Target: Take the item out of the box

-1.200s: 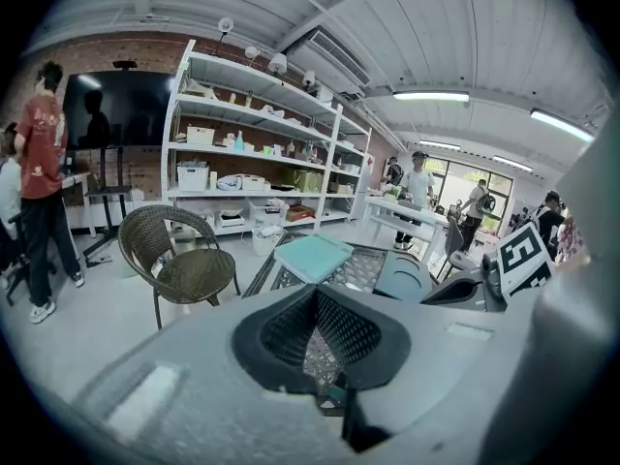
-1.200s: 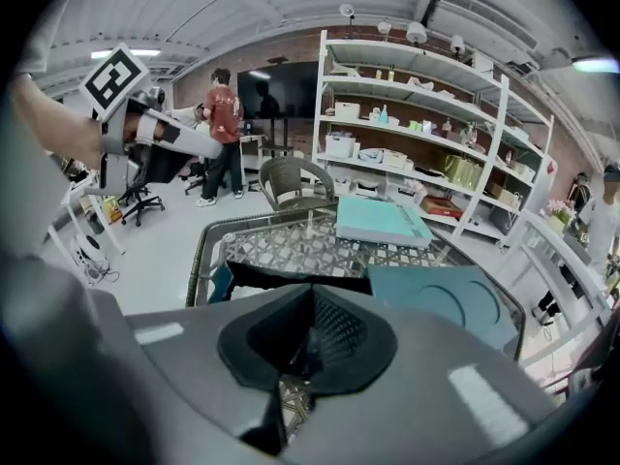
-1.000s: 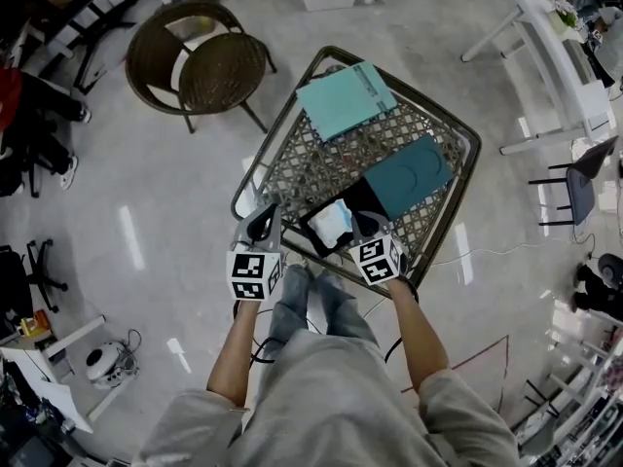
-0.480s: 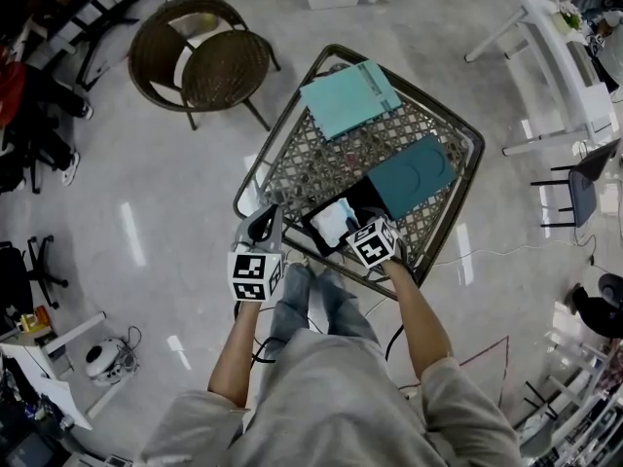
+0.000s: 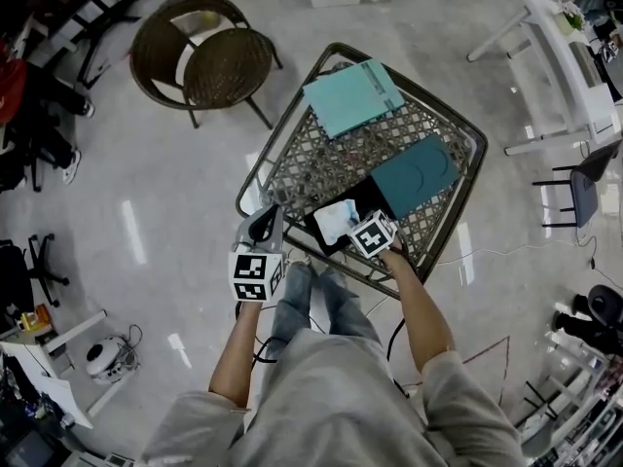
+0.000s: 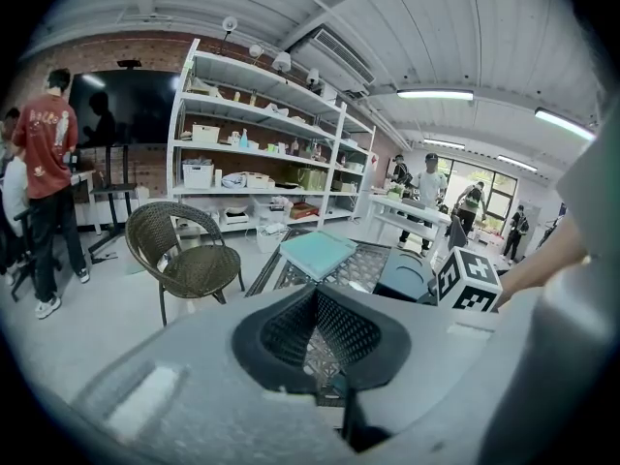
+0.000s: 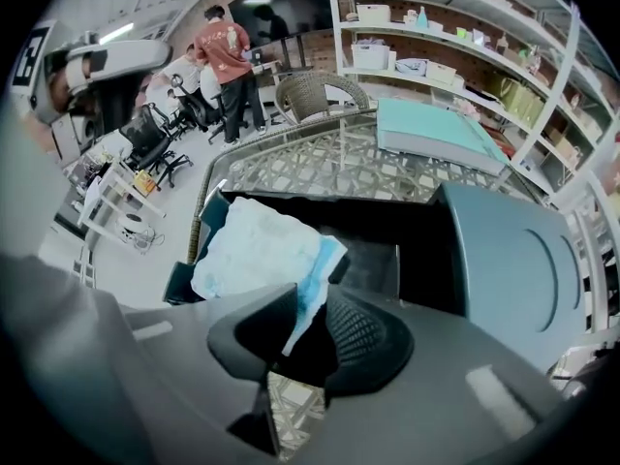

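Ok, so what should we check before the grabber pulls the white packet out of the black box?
1. The box is open: ok. Its teal lid is folded back.
2. Packet in reach: ok. The white packet has its blue corner between the jaws of the right gripper.
3. Grip made: not ok. The jaws have just been closing, but a gap shows beside the packet.
4. Nothing on top of the packet: ok.
5. Path clear of the left gripper: ok. It hangs open and empty at the edge of the table.
6. Anything else under the packet: cannot tell.
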Demonstrator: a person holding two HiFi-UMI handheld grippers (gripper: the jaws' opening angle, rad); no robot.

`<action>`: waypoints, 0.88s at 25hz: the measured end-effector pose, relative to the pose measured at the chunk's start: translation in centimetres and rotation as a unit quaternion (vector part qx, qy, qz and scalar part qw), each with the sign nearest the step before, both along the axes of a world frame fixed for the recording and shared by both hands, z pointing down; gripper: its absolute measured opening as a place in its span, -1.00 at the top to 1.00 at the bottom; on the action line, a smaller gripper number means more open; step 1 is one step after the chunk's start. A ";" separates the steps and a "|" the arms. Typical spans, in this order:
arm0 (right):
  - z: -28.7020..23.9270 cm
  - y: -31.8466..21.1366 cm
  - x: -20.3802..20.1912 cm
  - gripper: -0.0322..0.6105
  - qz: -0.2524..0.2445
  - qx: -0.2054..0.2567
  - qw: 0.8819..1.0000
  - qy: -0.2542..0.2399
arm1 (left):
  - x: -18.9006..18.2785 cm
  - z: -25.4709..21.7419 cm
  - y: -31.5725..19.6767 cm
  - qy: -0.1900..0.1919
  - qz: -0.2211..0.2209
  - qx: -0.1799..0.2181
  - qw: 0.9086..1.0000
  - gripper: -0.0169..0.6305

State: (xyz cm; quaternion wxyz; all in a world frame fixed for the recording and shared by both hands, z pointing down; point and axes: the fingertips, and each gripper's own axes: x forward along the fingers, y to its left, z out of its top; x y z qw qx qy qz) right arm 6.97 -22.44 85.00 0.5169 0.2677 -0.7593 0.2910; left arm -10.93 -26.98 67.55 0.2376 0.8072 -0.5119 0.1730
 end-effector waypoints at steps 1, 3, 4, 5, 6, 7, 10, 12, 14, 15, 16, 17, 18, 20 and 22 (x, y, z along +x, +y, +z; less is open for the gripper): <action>0.1 -0.1 0.1 0.66 0.001 0.003 1.000 0.002 | -0.1 0.0 0.0 0.000 -0.001 0.000 1.000 0.93; 0.2 -0.3 0.3 0.82 0.000 0.012 1.000 0.009 | -0.2 0.1 -0.1 -0.001 -0.002 0.000 1.000 0.93; 0.2 -0.3 0.3 0.90 -0.001 0.015 1.000 0.010 | -0.4 0.1 -0.1 -0.001 -0.002 -0.001 1.000 0.93; 0.2 -0.3 0.3 0.90 -0.001 0.016 1.000 0.010 | -0.5 0.1 0.0 -0.001 -0.003 -0.001 1.000 0.93; 0.1 -0.2 0.2 0.90 -0.002 0.016 1.000 0.008 | -0.6 0.2 0.0 -0.001 -0.004 -0.001 1.000 0.93; 0.0 -0.2 0.1 0.90 -0.003 0.016 1.000 0.006 | -0.7 0.2 0.0 -0.001 -0.004 -0.001 1.000 0.93; -0.7 -0.3 0.1 0.90 -0.006 0.030 1.000 0.006 | -0.7 0.1 0.0 0.000 -0.003 -0.001 1.000 0.93; -1.3 -0.5 0.1 0.90 -0.007 0.043 0.999 0.006 | -0.6 0.0 0.0 0.001 -0.002 0.000 1.000 0.93; -1.9 -0.7 0.1 0.90 -0.005 0.051 0.999 0.002 | -0.5 -0.1 0.1 0.001 0.000 0.000 1.000 0.93; -2.2 -0.8 0.1 0.90 -0.004 0.054 0.999 0.001 | -0.4 -0.1 0.1 0.001 0.002 0.000 1.000 0.93; -2.4 -0.9 0.2 0.90 -0.003 0.057 0.998 -0.001 | -0.3 -0.1 0.1 0.002 0.003 0.000 1.000 0.93; -2.5 -1.0 0.3 0.90 -0.002 0.058 0.998 -0.002 | -0.1 -0.1 0.1 0.002 0.004 0.000 1.000 0.93; -2.5 -1.0 0.4 0.90 -0.001 0.059 0.998 -0.003 | 0.0 0.0 0.1 0.002 0.005 0.000 1.000 0.93; -2.4 -1.0 0.4 0.90 -0.001 0.057 0.998 -0.004 | 0.1 0.0 0.2 0.002 0.006 -0.001 1.000 0.93; -2.3 -1.0 0.2 0.90 -0.001 0.055 0.998 -0.006 | 0.0 0.1 0.3 0.002 0.007 -0.001 1.000 0.93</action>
